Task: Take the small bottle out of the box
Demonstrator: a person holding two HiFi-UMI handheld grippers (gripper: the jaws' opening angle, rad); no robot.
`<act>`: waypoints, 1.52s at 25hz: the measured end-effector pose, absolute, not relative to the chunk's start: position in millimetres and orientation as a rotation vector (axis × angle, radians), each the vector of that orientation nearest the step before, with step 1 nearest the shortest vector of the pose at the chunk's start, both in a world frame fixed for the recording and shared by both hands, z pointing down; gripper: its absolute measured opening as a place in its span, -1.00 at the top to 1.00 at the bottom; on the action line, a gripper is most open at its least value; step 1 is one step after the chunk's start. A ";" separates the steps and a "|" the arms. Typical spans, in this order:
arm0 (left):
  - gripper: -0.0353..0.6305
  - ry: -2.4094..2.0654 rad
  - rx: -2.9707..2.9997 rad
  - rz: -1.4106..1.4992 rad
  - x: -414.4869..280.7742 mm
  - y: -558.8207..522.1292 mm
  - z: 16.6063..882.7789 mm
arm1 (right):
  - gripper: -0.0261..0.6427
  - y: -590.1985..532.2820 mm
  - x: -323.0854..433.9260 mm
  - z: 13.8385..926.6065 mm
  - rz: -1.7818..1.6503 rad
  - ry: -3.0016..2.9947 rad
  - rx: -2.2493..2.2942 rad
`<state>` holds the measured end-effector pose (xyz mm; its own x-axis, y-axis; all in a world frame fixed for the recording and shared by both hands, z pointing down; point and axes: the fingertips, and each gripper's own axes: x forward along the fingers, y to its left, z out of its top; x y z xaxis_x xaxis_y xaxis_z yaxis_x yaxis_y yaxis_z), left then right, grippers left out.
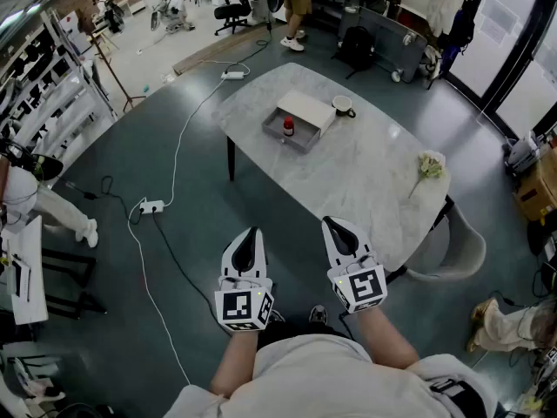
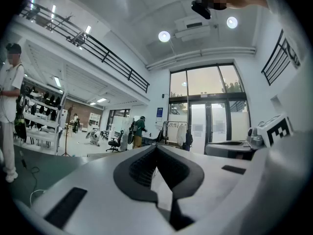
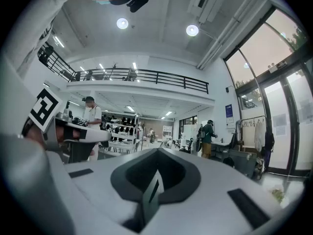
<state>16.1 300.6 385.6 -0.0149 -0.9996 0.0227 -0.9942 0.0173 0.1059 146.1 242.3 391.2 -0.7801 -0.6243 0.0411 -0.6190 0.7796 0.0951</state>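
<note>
A small bottle (image 1: pixel 288 127) with a red cap stands upright inside an open grey box (image 1: pixel 300 139) on the far part of a marble table (image 1: pixel 357 177). The box's pale lid (image 1: pixel 306 109) leans across its far side. Both grippers hover over the floor, well short of the table's near edge. My left gripper (image 1: pixel 252 233) is shut with nothing in it, and so is my right gripper (image 1: pixel 333 225). In the left gripper view the left gripper (image 2: pixel 156 148) points up into the room, jaws together. In the right gripper view the right gripper (image 3: pixel 157 152) does the same.
A cup (image 1: pixel 343 105) sits beyond the box and a flower sprig (image 1: pixel 429 165) lies at the table's right end. A grey chair (image 1: pixel 454 246) stands by the near right corner. A power strip (image 1: pixel 151 206) and white cables lie on the floor at left.
</note>
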 end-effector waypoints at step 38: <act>0.82 -1.925 2.172 0.064 -75.2 171.5 478.3 | 0.84 124.1 76.8 489.6 0.091 -2.690 1.112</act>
<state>-75.2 171.5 478.3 0.1318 -0.9731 0.1891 -0.9835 -0.1044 0.1479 76.8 124.1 489.6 -0.6860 -0.6890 0.2337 -0.7033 0.7103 0.0299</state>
